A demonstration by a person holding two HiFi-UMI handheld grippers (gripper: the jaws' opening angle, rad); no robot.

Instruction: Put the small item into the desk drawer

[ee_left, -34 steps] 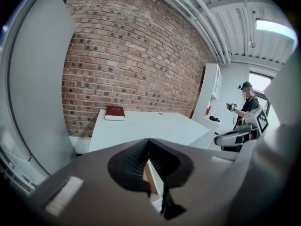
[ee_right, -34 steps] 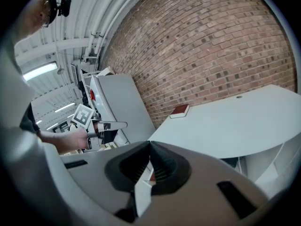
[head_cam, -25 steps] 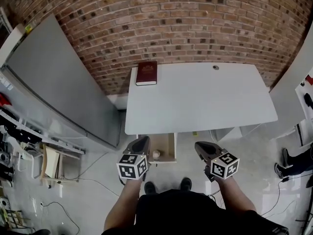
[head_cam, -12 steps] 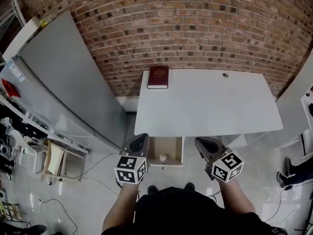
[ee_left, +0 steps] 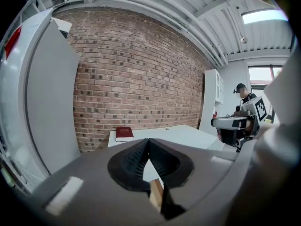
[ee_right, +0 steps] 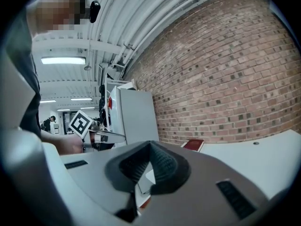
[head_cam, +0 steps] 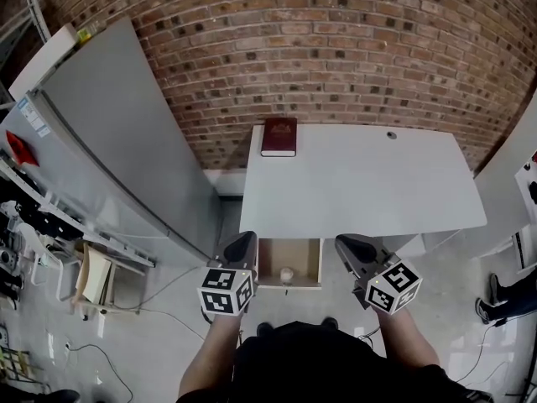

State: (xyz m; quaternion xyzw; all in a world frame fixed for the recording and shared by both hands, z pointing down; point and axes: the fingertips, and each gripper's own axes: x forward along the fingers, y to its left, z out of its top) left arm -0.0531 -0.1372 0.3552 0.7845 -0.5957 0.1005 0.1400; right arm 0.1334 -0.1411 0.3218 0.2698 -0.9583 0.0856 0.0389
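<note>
**Small item's already in the drawer, both grippers off it**

Small item (head_cam: 287, 273), a pale round thing, is sitting on the floor of the open desk drawer (head_cam: 263, 263), towards the front edge. It was lying there a second ago too, so nothing about it has changed. What did change is mostly the head view: the white desk (head_cam: 361, 183) and the red book (head_cam: 278, 136) have slid over in the picture, while the two grippers hang either side of the drawer much as they did. I'd say the putting-in part is done, and the drawer just hasn't been pushed shut.

As for the fingers, the left gripper (head_cam: 246, 240) has its jaws pressed together with nothing between them, and its own view shows the ribbed pads (ee_left: 141, 157) meeting at the tip. Same for the right gripper (head_cam: 344, 243), which is pinched closed and empty. The item lies down in the drawer between the two grippers, a bit nearer the left one, and clear of both.
</note>
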